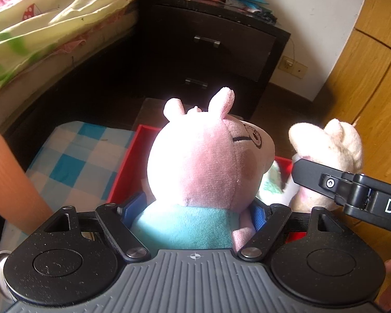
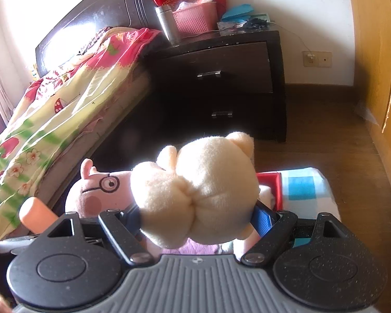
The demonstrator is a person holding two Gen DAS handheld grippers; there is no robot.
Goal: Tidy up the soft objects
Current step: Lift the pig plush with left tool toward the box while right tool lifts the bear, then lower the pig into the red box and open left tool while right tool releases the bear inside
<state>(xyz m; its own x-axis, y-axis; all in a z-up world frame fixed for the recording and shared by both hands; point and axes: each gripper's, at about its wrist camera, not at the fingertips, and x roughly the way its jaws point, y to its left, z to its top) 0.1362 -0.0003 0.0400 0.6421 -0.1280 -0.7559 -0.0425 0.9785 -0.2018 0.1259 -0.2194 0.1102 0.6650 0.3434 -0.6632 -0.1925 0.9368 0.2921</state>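
My left gripper (image 1: 195,208) is shut on a pink pig plush (image 1: 203,161) with glasses and a teal shirt, held above a red box (image 1: 122,172). The pig also shows in the right wrist view (image 2: 99,190). My right gripper (image 2: 198,216) is shut on a cream plush animal (image 2: 195,193), held just right of the pig. In the left wrist view the cream plush (image 1: 328,143) and the right gripper's black finger (image 1: 315,177) appear at the right. Blue finger pads (image 2: 262,220) press the cream plush's sides.
The red box rests on a blue-and-white checked cloth (image 1: 73,154). An orange roll (image 1: 7,177) stands at the left. A bed with a floral quilt (image 2: 52,109), a dark nightstand (image 2: 221,83) and a wooden wardrobe (image 2: 378,65) surround the spot.
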